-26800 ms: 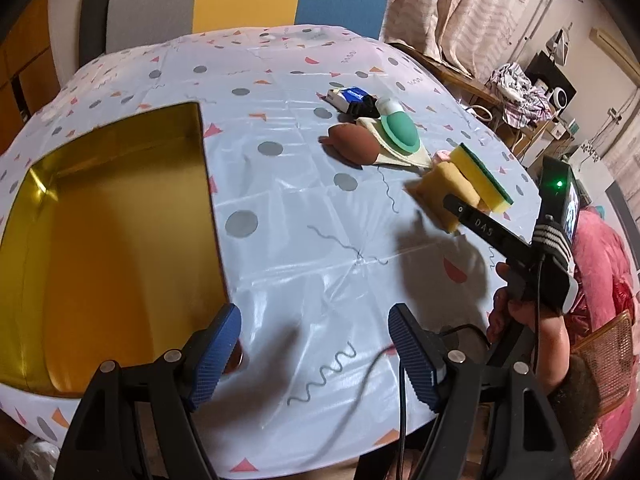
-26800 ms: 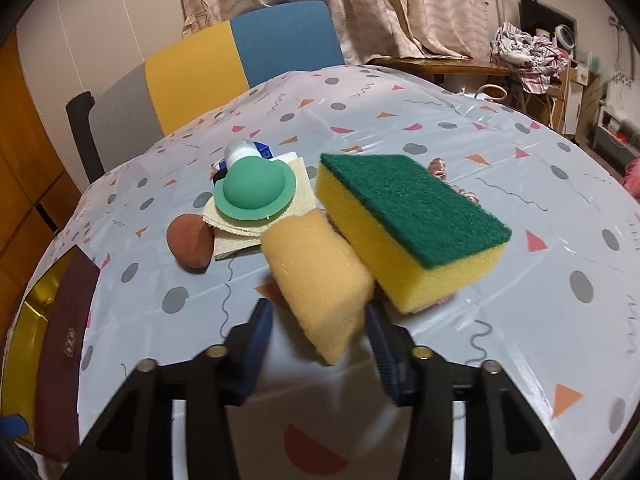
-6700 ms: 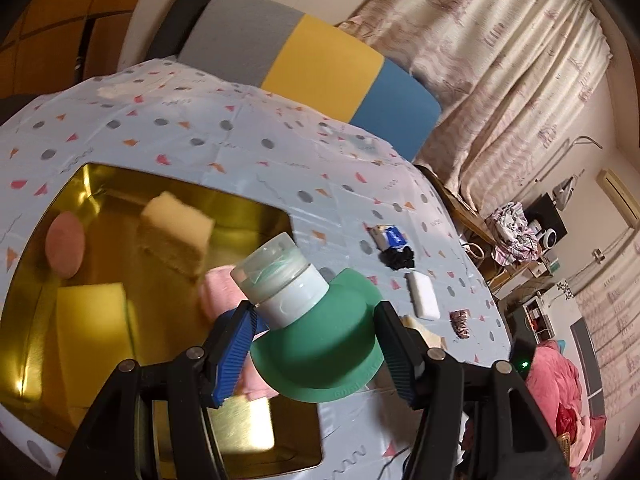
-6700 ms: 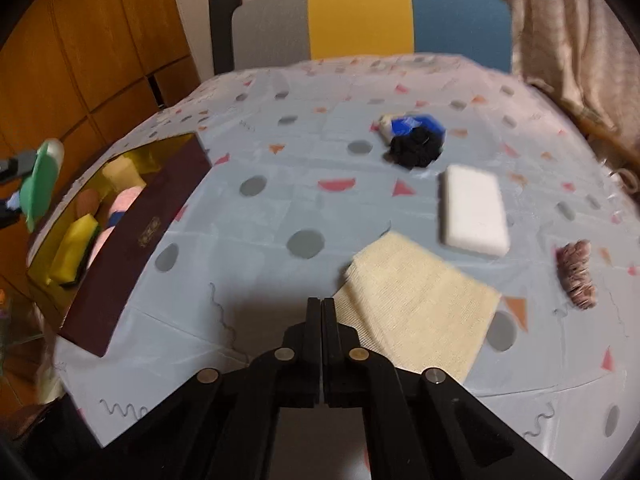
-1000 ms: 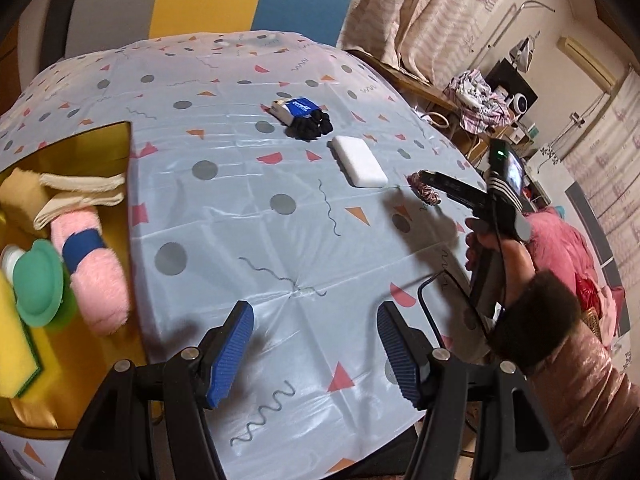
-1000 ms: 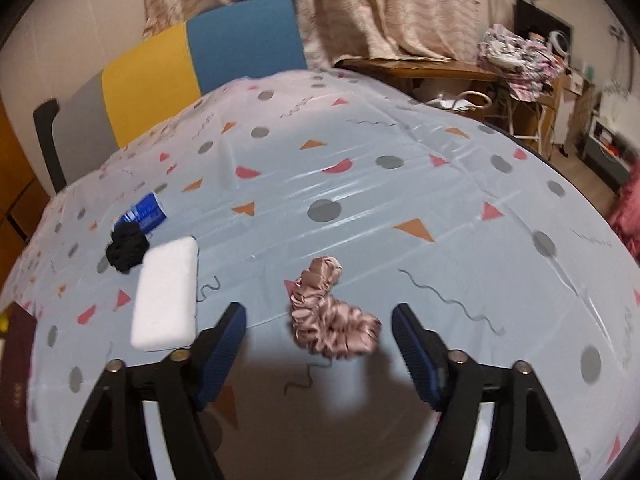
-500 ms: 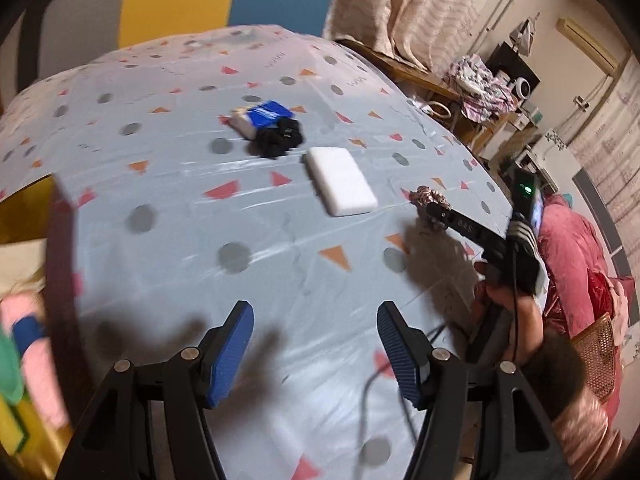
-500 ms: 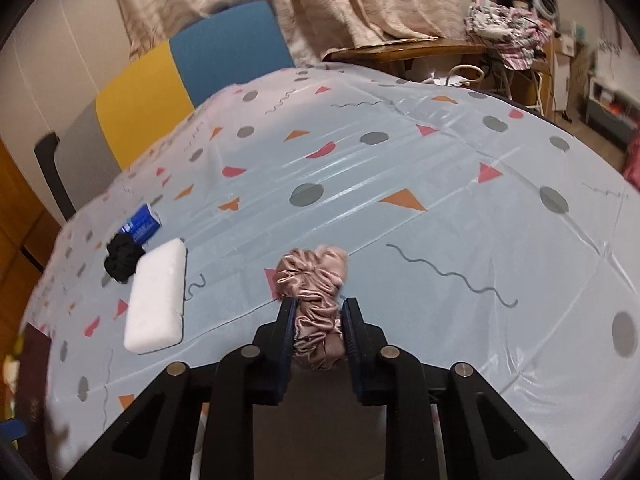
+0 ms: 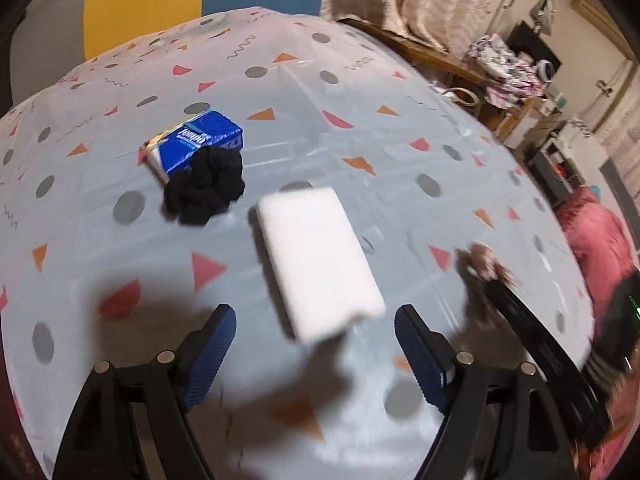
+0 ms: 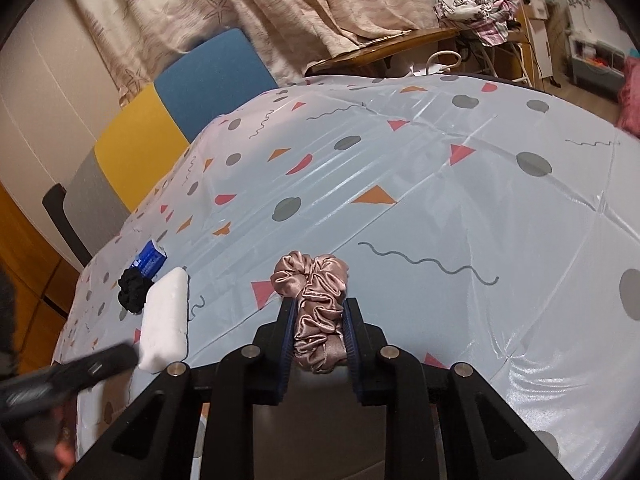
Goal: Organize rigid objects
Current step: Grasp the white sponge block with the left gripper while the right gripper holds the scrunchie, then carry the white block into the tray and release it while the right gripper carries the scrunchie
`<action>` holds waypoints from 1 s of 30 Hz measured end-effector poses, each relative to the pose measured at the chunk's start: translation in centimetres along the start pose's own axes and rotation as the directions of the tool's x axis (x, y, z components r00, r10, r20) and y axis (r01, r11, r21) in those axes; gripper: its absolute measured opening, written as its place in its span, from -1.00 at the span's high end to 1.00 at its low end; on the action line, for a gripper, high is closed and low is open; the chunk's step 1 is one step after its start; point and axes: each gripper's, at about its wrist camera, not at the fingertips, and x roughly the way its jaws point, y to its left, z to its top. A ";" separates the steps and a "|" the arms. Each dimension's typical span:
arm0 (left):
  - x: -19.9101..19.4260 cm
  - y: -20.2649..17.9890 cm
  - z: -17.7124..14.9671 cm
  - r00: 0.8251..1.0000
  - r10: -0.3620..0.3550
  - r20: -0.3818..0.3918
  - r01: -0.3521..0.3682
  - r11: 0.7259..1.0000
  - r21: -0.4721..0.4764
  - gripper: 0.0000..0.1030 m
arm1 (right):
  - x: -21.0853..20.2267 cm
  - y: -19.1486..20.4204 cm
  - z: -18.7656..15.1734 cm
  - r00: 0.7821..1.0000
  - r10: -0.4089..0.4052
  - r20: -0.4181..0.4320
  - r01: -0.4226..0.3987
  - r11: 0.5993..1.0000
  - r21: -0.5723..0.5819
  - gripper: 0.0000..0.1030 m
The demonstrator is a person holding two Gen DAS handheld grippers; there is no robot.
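Left tongs [image 9: 314,354] are opening wide above one white block [image 9: 318,262], whose long axis runs away from them toward the tabletop's [image 9: 360,92] far edge, its near end between the pads but untouched. Right tongs [image 10: 318,330] are clenched on one pink scrunchie [image 10: 316,300]. One black scrunchie [image 9: 206,190] touches one blue tissue pack [image 9: 196,144] just beyond the block.

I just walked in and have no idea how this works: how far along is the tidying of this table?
Done: most of the tablecloth is already bare. In hand: the right gripper is clamped on a pink satin scrunchie, and the left gripper, its jaws opening, is lined up on the white block without touching it. Left: the black scrunchie and blue tissue pack lie untouched. No container is in view.
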 end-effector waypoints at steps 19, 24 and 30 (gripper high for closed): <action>2.4 -1.6 -0.4 0.999 0.031 0.044 -0.035 0.995 0.094 -0.16 | 0.1 -0.8 -0.1 0.999 0.037 0.006 -0.038 0.999 0.034 0.54; 0.1 -1.5 -2.9 0.998 -0.037 0.059 0.031 0.994 0.103 -0.16 | 0.1 -0.7 -0.1 0.999 0.037 0.005 -0.037 0.999 0.035 0.55; -2.2 -0.4 -6.0 0.995 -0.084 0.053 0.079 0.993 0.082 -0.16 | 0.2 -0.6 0.0 1.000 0.023 0.004 -0.024 0.999 0.026 0.56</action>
